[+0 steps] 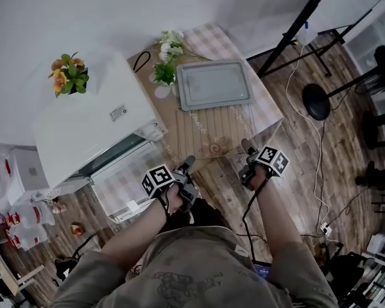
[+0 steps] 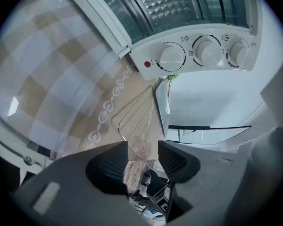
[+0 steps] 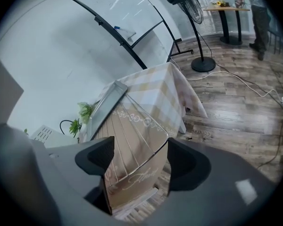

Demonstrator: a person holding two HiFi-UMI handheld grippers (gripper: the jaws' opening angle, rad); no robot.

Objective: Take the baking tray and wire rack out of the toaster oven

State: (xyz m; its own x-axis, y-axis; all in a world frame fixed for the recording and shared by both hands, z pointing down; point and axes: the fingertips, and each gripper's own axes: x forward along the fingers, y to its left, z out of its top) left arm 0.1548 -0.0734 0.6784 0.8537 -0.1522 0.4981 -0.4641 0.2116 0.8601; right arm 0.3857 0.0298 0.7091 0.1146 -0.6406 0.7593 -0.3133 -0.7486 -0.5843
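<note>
The grey baking tray (image 1: 215,85) lies flat on the far part of the table. The thin wire rack (image 1: 208,132) lies on the table runner just in front of it. My left gripper (image 1: 187,164) is at the rack's near left corner and my right gripper (image 1: 246,147) at its near right corner. In the left gripper view the left gripper (image 2: 142,160) stands open, and the rack (image 2: 139,121) reaches toward the gap. In the right gripper view the right gripper (image 3: 139,159) is wide open over the rack (image 3: 132,131), apart from it, with the tray (image 3: 106,105) beyond.
The white toaster oven (image 1: 96,124) stands at the left with its glass door (image 1: 125,181) folded down; its knobs (image 2: 172,58) show close by. An orange flower pot (image 1: 67,74) sits on top, white flowers (image 1: 167,59) beside the tray. A fan stand (image 3: 203,62) and cables are on the floor at the right.
</note>
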